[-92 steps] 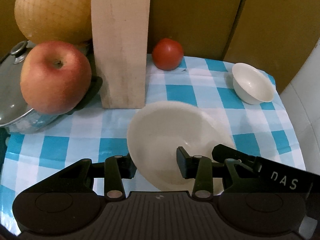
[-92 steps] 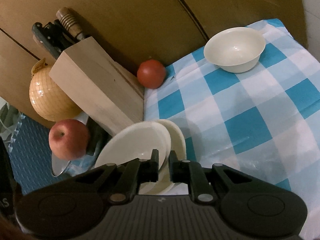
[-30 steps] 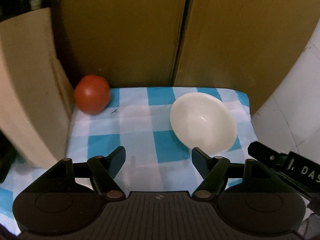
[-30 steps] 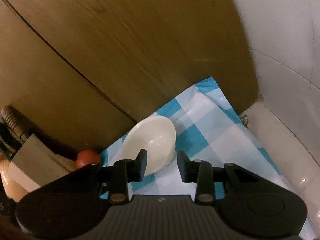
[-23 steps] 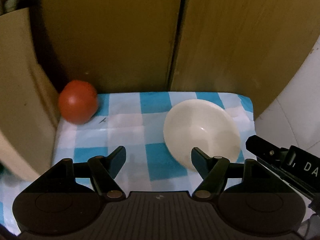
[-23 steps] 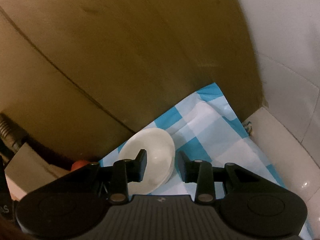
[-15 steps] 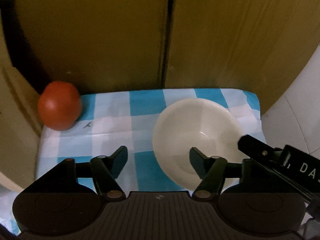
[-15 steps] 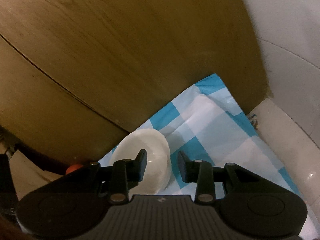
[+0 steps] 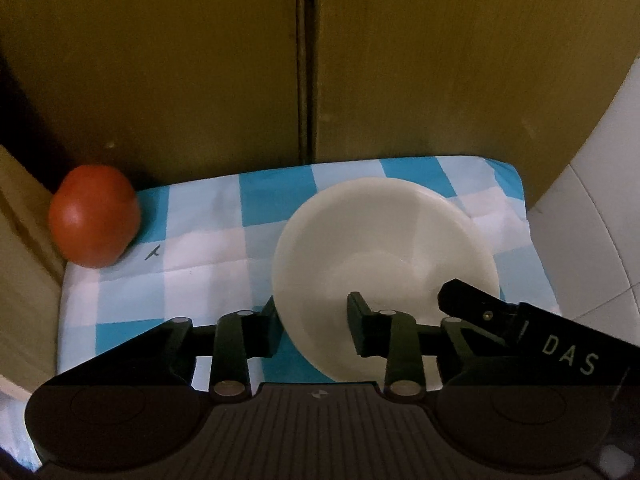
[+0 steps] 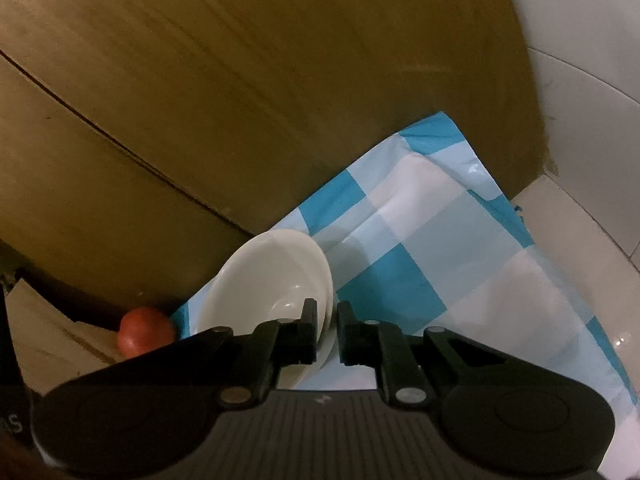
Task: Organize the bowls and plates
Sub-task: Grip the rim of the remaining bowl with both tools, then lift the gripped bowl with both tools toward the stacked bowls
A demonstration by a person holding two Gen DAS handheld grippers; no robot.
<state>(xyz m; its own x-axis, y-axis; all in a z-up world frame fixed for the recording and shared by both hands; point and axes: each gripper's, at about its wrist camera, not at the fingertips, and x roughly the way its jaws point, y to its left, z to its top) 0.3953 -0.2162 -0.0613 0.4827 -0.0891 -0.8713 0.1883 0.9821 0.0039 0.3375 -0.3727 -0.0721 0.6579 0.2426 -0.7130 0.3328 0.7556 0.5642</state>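
Black, both grippers tilt downward at the white bowl [image 9: 384,248] in the frame's lower middle, on the checked cloth [image 9: 200,248]. The left gripper [image 9: 312,328] clamps its near-left rim, the right gripper [image 10: 327,330] its right rim; nothing lies inside.

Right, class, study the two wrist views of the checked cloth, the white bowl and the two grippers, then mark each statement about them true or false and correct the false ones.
1. The left gripper grips the near rim of the white bowl. True.
2. The right gripper hangs well clear of the bowl. False: its jaws pinch the bowl's rim, one inside, one outside.
3. A tomato sits on the blue-and-white checked cloth near the wooden panels. True.
4. The tomato lies inside the bowl. False: it sits apart from the bowl, and the bowl looks empty.
5. The bowl is upside down. False: its hollow faces up.
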